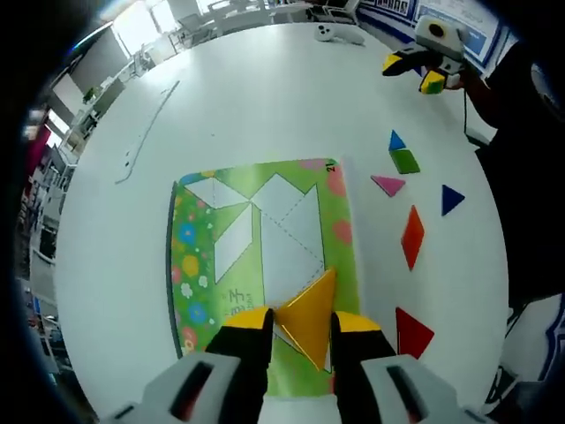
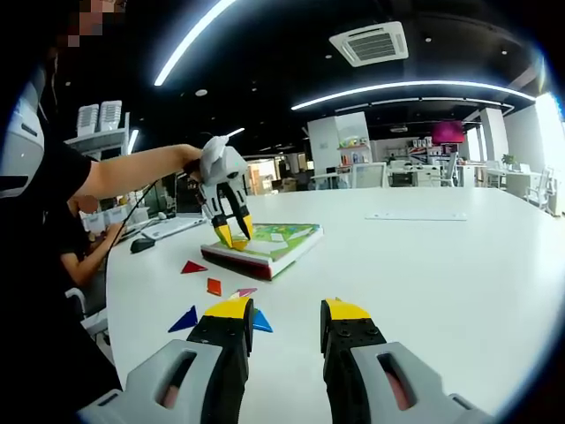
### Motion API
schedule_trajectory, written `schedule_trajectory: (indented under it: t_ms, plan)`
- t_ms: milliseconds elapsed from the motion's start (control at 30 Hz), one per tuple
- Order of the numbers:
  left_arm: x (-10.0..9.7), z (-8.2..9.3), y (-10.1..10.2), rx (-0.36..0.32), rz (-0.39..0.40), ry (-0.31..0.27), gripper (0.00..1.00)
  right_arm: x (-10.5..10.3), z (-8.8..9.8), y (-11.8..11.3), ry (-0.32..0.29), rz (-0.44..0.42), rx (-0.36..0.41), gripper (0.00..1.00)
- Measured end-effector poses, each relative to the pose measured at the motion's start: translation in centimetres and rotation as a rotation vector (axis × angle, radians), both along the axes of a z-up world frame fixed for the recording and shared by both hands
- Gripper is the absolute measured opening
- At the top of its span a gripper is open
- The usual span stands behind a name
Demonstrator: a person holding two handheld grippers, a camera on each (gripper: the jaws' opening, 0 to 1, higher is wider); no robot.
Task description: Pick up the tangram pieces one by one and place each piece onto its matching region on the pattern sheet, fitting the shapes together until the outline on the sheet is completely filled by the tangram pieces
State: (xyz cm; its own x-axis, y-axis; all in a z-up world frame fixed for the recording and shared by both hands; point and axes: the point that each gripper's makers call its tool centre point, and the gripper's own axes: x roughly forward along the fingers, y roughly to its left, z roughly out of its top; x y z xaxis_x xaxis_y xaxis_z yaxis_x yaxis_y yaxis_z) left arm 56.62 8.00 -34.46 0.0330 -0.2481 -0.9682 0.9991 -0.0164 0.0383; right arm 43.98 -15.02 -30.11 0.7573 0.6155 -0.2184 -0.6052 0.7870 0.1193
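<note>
Yellow-tipped left gripper (image 1: 300, 331) jaws pinch the orange triangle (image 1: 309, 316) over the pattern sheet (image 1: 199, 265); right gripper (image 2: 287, 320) gapes empty.

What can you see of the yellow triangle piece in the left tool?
The yellow triangle piece is a flat, solid-coloured large triangle, plastic by the look, with one corner pointing away from the camera. It sits between the yellow-tipped jaws of the left tool, which are closed on it, over the near edge of the pattern sheet, covering part of the white outline. Whether it rests on the sheet or is held just above cannot be told. In the right gripper view it is a small yellow sliver at that tool's tips.
</note>
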Motion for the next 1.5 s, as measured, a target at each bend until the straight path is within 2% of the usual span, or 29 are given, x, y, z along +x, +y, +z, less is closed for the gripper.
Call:
schedule_trajectory:
  t_ms: [333, 467, 667, 933, 1000, 1100, 1267, 1400, 1433, 1500]
  plan:
    - [0.1, -0.2, 0.1, 0.011, 0.084, 0.029, 0.28, 0.0, -0.2, 0.2, 0.004, 0.003, 0.003, 0.32]
    - [0.2, -0.2, 0.2, -0.001, 0.179, 0.039, 0.28, 0.0, -0.3, 0.4, 0.005, 0.009, 0.004, 0.32]
    - [0.3, 0.0, 0.5, -0.066, 0.341, 0.046, 0.28, -0.2, -0.3, 0.2, 0.005, 0.007, 0.007, 0.32]
    - [0.2, 0.0, 0.6, -0.097, 0.341, 0.036, 0.28, -0.3, -0.3, -0.2, 0.005, -0.001, 0.007, 0.32]
    - [0.3, 0.0, 0.6, -0.107, 0.276, 0.023, 0.28, -0.3, -0.3, -0.2, 0.005, 0.0, 0.009, 0.32]
    - [0.3, 0.1, 0.7, -0.113, 0.276, 0.034, 0.28, -0.4, -0.4, -0.2, 0.009, -0.002, 0.01, 0.32]
    - [0.1, 0.1, 0.7, -0.108, 0.204, 0.02, 0.28, -0.4, -0.6, -0.4, 0.014, -0.007, 0.01, 0.32]
    - [0.3, 0.1, 0.9, -0.12, 0.187, 0.024, 0.28, -0.3, -0.6, -0.6, 0.016, -0.01, 0.011, 0.32]
    - [0.3, 0.1, 1.0, -0.12, 0.187, 0.025, 0.28, -0.3, -0.6, -0.5, 0.017, -0.01, 0.011, 0.32]
    - [0.4, 0.1, 0.9, -0.141, 0.252, 0.055, 0.28, -0.3, -0.7, -0.4, 0.018, -0.008, 0.012, 0.32]
